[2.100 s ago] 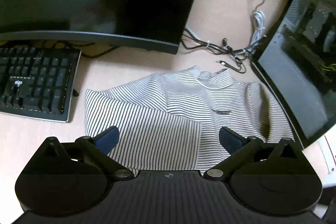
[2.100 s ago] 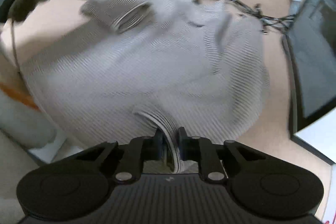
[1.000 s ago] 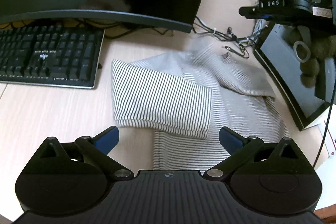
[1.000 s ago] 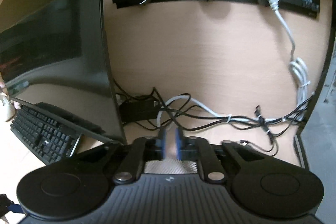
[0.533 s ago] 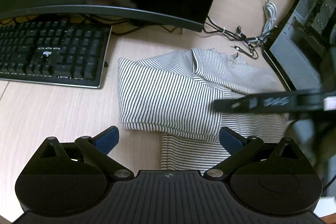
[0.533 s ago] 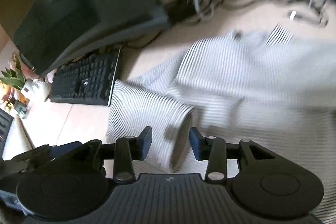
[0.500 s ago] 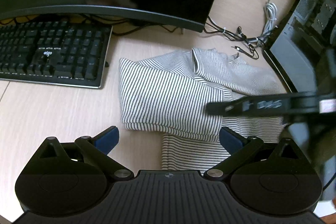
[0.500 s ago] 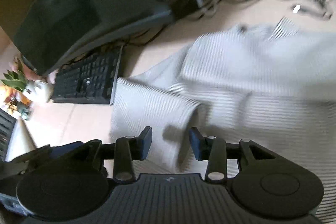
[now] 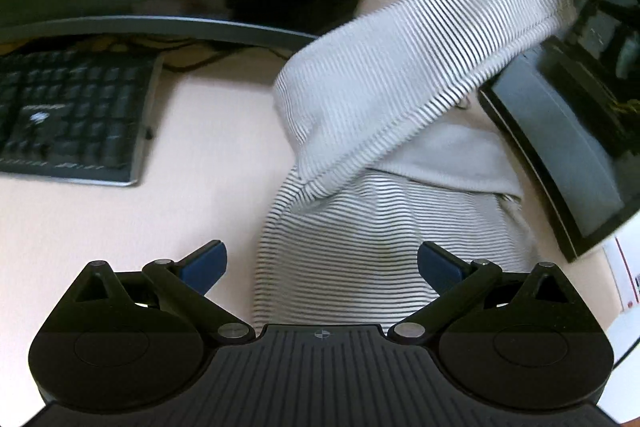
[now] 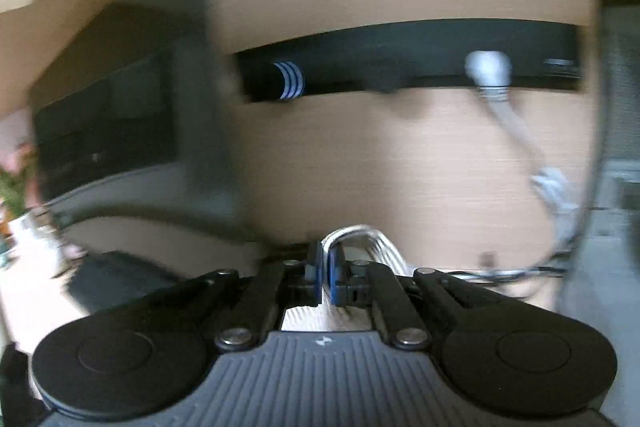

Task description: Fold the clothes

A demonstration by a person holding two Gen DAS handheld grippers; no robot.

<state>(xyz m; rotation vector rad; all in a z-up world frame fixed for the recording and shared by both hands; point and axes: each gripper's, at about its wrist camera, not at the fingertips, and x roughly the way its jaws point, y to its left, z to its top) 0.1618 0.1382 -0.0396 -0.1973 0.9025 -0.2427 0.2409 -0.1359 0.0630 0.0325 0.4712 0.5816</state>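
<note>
Above the desk (image 9: 208, 187), my right tool (image 10: 325, 269) pinches the striped shirt (image 9: 400, 67) aloft; my left tool (image 9: 320, 263) gapes wide, holding nothing.

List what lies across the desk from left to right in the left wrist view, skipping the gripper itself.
Keyboard → striped shirt, one part lifted up toward the right → dark computer case at the right edge.

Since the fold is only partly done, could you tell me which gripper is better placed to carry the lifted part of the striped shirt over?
Right. The right gripper is shut on the striped shirt, holding it raised, while the left gripper hangs open and grips nothing.
</note>
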